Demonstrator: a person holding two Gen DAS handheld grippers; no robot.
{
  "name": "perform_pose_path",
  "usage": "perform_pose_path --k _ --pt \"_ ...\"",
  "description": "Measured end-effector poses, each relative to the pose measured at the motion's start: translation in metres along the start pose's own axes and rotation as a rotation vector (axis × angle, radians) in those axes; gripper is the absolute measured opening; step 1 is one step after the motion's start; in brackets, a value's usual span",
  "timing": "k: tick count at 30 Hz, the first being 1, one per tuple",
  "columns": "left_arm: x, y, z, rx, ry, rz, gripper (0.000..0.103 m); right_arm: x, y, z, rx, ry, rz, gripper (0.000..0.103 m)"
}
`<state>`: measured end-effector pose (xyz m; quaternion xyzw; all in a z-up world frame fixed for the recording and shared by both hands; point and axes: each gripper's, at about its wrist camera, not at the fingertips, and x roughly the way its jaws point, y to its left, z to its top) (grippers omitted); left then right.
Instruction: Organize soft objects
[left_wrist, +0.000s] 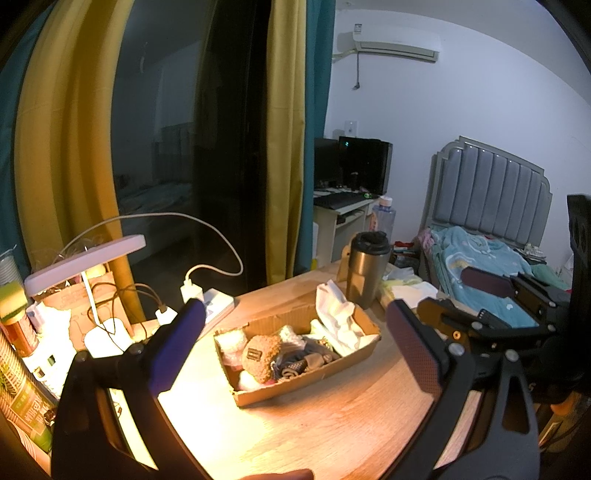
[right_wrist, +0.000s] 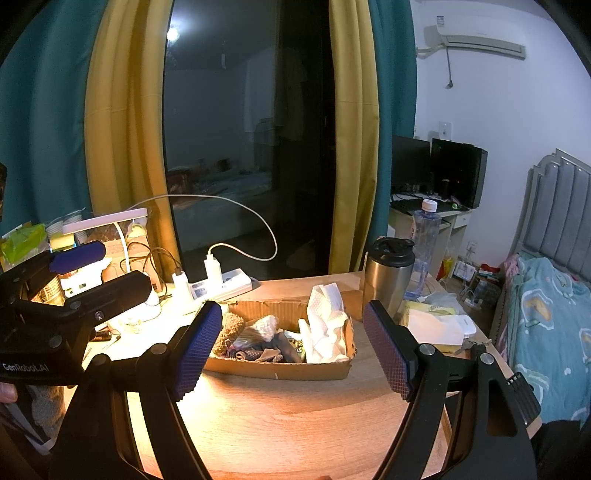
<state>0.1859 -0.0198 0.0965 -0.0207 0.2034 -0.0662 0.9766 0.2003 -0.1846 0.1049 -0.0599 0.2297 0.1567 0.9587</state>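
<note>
Shallow brown cardboard tray (right_wrist: 280, 369) mid-table, holding a brown knitted soft toy (left_wrist: 260, 356), crumpled white cloth (right_wrist: 327, 325) and small dark fabric bits; left gripper (left_wrist: 295, 349) wide open, empty, short of tray; right gripper (right_wrist: 295, 347) likewise, empty; steel tumbler (right_wrist: 388, 278) just behind tray.

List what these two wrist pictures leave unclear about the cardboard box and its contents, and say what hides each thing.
- Right wrist view: the left end of the cardboard box sits behind the right tool's left finger.
- Both views: the dark jumble beside the brown plush is too tangled and dim to name.
- Both views: whatever lies under the white crumpled cloth is covered.
</note>
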Motion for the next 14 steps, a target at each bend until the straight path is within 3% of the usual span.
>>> perform_pose_path --k 14 --pt "0.0008 -0.0024 0.0 0.01 0.001 -0.003 0.099 0.0019 0.0014 0.0014 -0.003 0.002 0.002 0.082"
